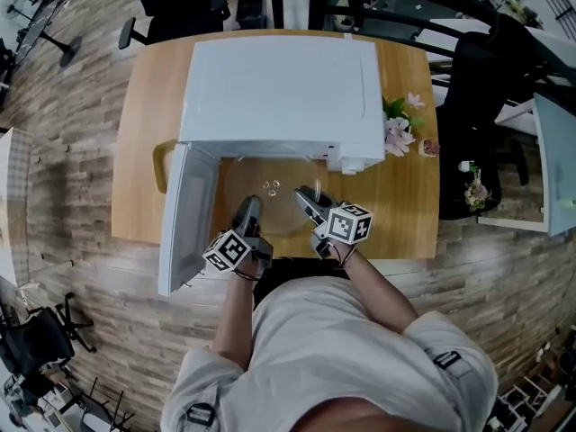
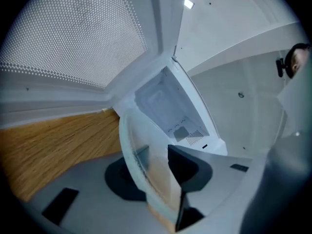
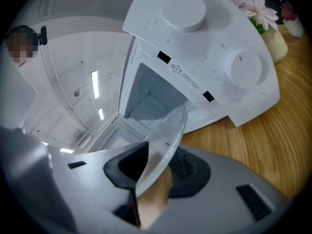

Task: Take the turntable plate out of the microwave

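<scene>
- Holding turntable plate (image 1: pixel 273 207) with left gripper (image 1: pixel 249 205) and right gripper (image 1: pixel 307 195), each clamped on its rim.
- It sits outside microwave (image 1: pixel 279 88), over table's (image 1: pixel 409 196) front edge.
- Next: set it down flat, release both.

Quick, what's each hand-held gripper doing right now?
Left hand-held gripper: closed on the glass plate, at its rim.
Right hand-held gripper: closed on the same glass plate, opposite rim.
</scene>
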The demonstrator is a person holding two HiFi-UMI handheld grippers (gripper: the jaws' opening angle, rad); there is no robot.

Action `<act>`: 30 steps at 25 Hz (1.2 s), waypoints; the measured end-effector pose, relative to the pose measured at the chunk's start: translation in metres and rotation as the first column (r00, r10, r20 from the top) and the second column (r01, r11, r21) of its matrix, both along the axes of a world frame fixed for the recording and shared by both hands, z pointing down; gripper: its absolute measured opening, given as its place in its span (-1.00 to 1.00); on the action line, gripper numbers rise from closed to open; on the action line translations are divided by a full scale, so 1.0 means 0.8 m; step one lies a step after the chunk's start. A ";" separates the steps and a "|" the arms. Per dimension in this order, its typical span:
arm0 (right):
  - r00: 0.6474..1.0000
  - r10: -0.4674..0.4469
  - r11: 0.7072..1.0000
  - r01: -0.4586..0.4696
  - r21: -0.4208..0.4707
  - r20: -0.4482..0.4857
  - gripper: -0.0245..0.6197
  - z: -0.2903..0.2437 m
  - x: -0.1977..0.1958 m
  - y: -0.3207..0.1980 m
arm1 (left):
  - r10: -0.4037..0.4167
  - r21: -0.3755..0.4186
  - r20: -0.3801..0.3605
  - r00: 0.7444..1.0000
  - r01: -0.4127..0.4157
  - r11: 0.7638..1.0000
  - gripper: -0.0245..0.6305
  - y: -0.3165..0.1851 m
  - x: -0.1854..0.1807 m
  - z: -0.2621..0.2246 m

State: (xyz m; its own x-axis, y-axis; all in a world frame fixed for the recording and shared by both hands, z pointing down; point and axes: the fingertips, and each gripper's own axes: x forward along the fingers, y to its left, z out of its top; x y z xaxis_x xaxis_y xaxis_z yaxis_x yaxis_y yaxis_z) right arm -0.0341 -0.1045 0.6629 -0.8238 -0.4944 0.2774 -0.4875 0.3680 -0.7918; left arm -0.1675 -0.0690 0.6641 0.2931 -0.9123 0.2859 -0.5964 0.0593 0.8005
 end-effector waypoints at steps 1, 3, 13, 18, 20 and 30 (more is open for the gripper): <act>1.000 -0.002 1.000 0.002 0.004 0.001 -0.52 -0.005 0.000 0.003 | 0.001 0.005 0.002 1.000 -0.001 1.000 -0.48 0.003 0.000 -0.005; 1.000 -0.004 1.000 0.004 0.013 0.004 -0.52 -0.015 0.000 0.011 | 0.004 0.014 0.013 1.000 -0.004 1.000 -0.48 0.011 -0.002 -0.015; 1.000 0.014 0.998 -0.013 0.065 -0.002 -0.52 -0.061 0.001 0.037 | 0.034 0.063 0.005 0.999 -0.034 0.997 -0.48 0.032 0.000 -0.060; 1.000 0.028 0.994 -0.027 0.102 -0.005 -0.51 -0.085 0.004 0.056 | 0.043 0.084 0.002 0.999 -0.043 0.996 -0.48 0.050 0.001 -0.078; 0.999 0.035 0.993 -0.034 0.112 -0.006 -0.51 -0.095 0.006 0.065 | 0.050 0.093 0.001 0.999 -0.050 0.994 -0.48 0.058 0.003 -0.087; 1.000 0.021 0.983 -0.019 0.182 -0.012 -0.50 -0.135 0.014 0.112 | 0.051 0.159 -0.001 0.999 -0.051 0.986 -0.48 0.105 0.012 -0.124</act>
